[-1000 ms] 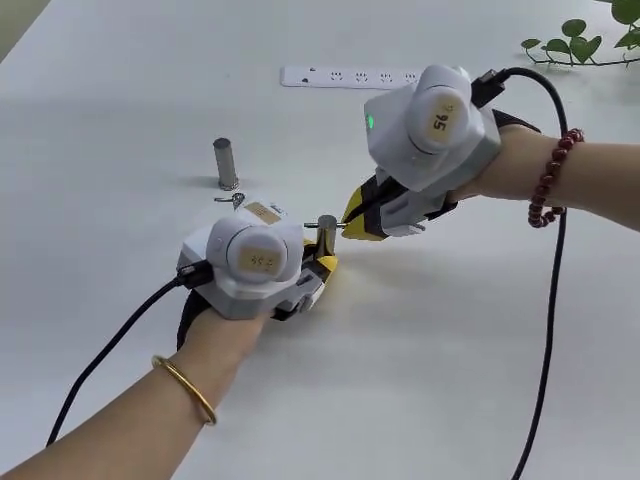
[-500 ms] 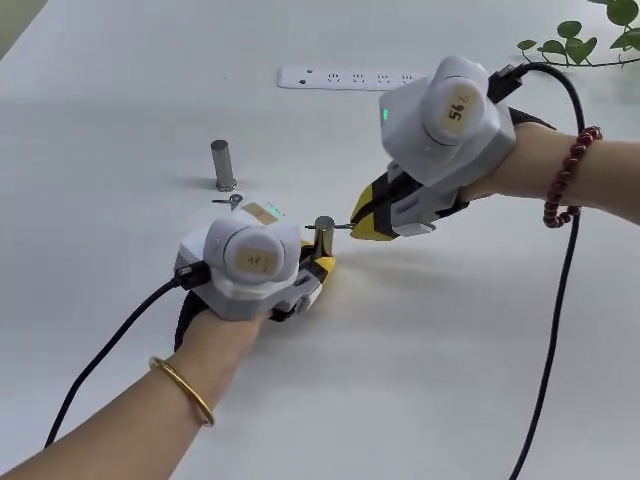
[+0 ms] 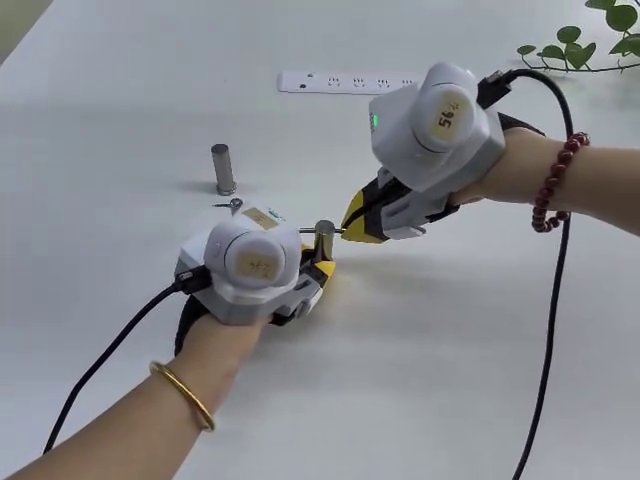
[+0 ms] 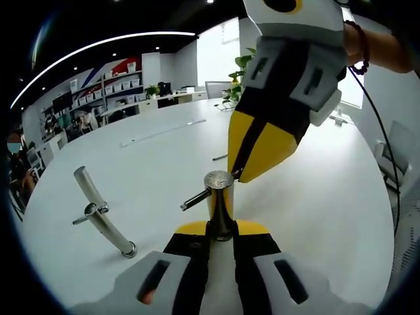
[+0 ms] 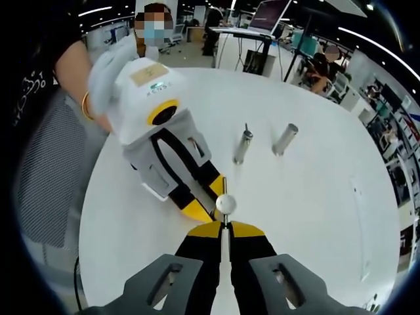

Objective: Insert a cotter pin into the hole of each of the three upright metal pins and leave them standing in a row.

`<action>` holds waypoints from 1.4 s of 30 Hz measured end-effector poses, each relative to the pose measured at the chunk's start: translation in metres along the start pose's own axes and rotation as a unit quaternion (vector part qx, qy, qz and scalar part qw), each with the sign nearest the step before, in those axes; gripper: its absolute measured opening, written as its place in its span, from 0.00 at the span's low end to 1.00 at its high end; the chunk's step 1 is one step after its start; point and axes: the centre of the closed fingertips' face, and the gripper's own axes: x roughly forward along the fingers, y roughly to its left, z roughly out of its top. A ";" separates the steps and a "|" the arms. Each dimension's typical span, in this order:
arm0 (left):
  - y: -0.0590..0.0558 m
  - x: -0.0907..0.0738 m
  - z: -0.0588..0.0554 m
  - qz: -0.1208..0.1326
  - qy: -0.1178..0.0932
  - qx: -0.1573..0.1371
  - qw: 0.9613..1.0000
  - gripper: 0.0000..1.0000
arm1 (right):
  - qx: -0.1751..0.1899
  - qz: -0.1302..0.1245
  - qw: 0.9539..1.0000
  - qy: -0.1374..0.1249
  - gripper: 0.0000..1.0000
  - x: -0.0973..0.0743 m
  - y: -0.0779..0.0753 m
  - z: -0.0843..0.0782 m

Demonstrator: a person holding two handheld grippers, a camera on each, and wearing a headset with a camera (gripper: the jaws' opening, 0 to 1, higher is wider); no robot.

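Note:
My left gripper [image 3: 320, 266] [image 4: 220, 230] is shut on the lower part of an upright metal pin [image 3: 324, 238] [image 4: 220, 200] [image 5: 226, 203]. A cotter pin [image 4: 195, 198] [image 5: 224, 186] runs through the hole near its top and sticks out on the far side. My right gripper [image 3: 349, 228] [image 5: 224, 226] is shut on the cotter pin's other end, its yellow jaw tips right against the metal pin. A bare second pin [image 3: 222, 168] [image 4: 87, 185] [image 5: 285, 139] stands further back. A third pin [image 4: 110, 228] [image 5: 243, 146] with a cotter pin [image 3: 233, 204] through it stands between them.
A white power strip [image 3: 350, 78] lies at the table's far side, and a green plant [image 3: 590, 35] reaches in at the far right. Black cables trail from both grippers toward the table's near edge. People sit at desks in the background.
My right gripper drew back a little to the right half a second ago and has come in against the held pin again. The left gripper and its pin stayed put.

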 end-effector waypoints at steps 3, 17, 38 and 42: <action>0.000 0.000 0.000 0.001 0.000 -0.001 1.000 0.10 | 0.007 0.003 1.000 -0.007 0.00 0.001 0.000 0.003; 0.000 0.000 0.000 0.002 -0.001 0.000 1.000 0.11 | 0.041 0.006 0.999 -0.022 0.07 0.002 0.002 0.005; -0.006 -0.011 0.007 -0.024 -0.009 -0.038 0.999 0.31 | 0.114 -0.010 0.991 -0.073 0.21 -0.001 0.002 0.010; -0.010 -0.017 0.008 -0.034 -0.012 -0.048 0.998 0.37 | 0.127 -0.010 0.988 -0.087 0.22 -0.002 0.004 0.015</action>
